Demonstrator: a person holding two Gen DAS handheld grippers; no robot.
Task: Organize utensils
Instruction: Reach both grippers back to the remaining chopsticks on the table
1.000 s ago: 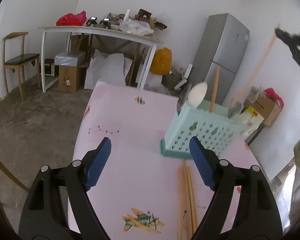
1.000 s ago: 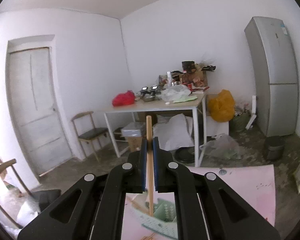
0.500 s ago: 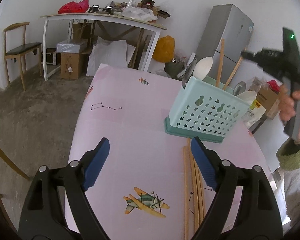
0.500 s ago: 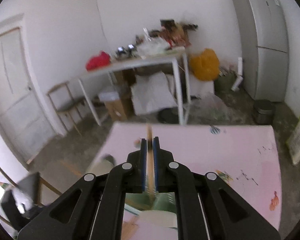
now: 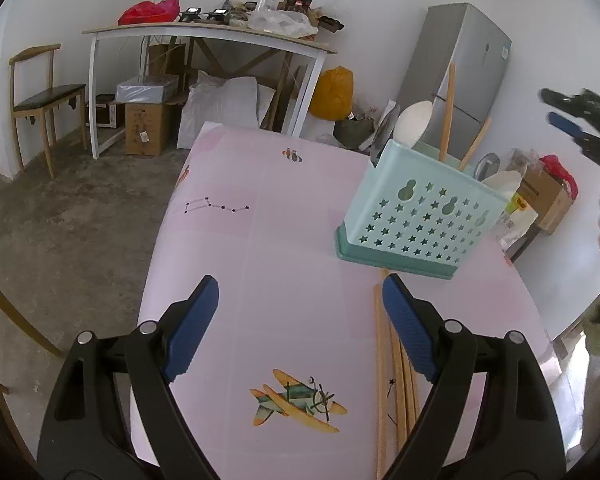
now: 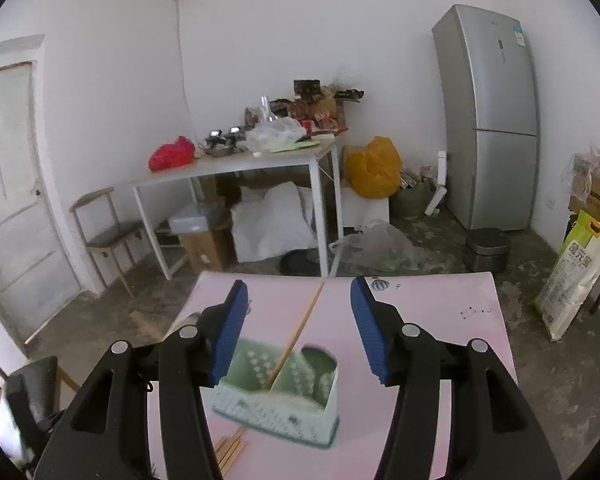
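A teal star-holed basket (image 5: 416, 216) stands on the pink table (image 5: 284, 240), holding a white spoon (image 5: 412, 124) and upright wooden chopsticks (image 5: 446, 112). More chopsticks (image 5: 396, 360) lie loose on the cloth by my left gripper's (image 5: 300, 292) right finger. That gripper is open and empty, low over the table. In the right wrist view my right gripper (image 6: 298, 296) hovers above the basket (image 6: 280, 392), its jaws opening. A chopstick (image 6: 300, 328) leans in the basket between them, touching neither pad. A hand holds the right gripper (image 5: 550, 106) at the far right.
Loose chopsticks (image 6: 230, 448) lie in front of the basket. Beyond the table stand a cluttered white table (image 6: 236, 164), a wooden chair (image 5: 40, 100), a grey fridge (image 6: 492, 120), cardboard boxes (image 5: 144, 128) and a yellow bag (image 6: 374, 168). The table's far edge (image 6: 340, 276) drops to a concrete floor.
My right gripper sank toward the basket and its jaws parted, letting go of the chopstick, which now leans in the basket. My left gripper dipped slightly toward the table.
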